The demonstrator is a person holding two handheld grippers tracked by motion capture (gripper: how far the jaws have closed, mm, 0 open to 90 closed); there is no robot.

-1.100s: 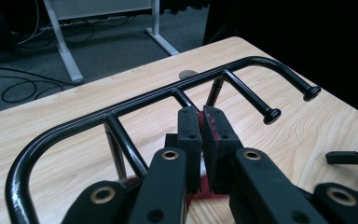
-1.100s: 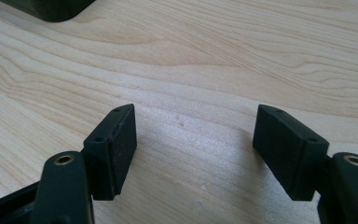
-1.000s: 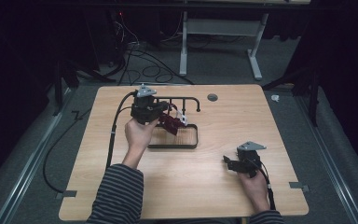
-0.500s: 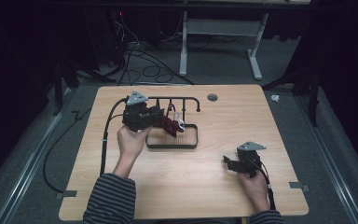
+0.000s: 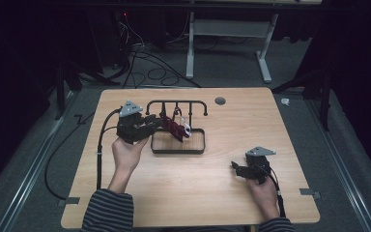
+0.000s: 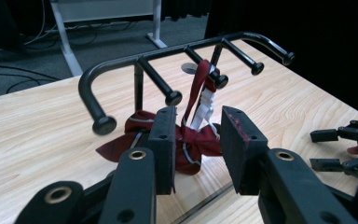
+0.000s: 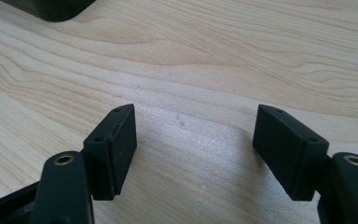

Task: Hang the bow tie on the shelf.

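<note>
— Two grippers on my screens. My left gripper [image 5: 150, 123] sits at the left end of the rack [image 5: 176, 103], its jaws pointing at the bow tie [image 5: 175, 127].

— Is it holding the tie?

— No. In the left gripper view the jaws have just been opening, and now they stand parted with a gap between the pads. The bow tie [image 6: 186, 142] lies just beyond them, seen through that gap, and neither pad presses on it.

— Where exactly is the tie?

— Its strap [image 6: 200, 88] is looped over one of the rack's pegs [image 6: 220, 80], and the dark red bow hangs down to the tray [image 5: 178, 144] at the foot of the rack. The white clasp [image 6: 204, 105] shows on the strap, above the bow.

— And the tray?

— A dark-rimmed tray with a wooden floor, on the table [image 5: 290, 125], under the pegs.

— Your other hand?

— My right gripper [image 5: 236, 170] rests near the table's front right, well apart from the rack. In the right gripper view its jaws are spread wide over bare wood, with nothing between them. A dark corner shows at the top left of that view; I cannot tell what it is.

— Do the two grippers touch?

— No, well apart. In the left gripper view I can make out the right gripper [image 6: 342, 149] far off at the right edge.
</note>
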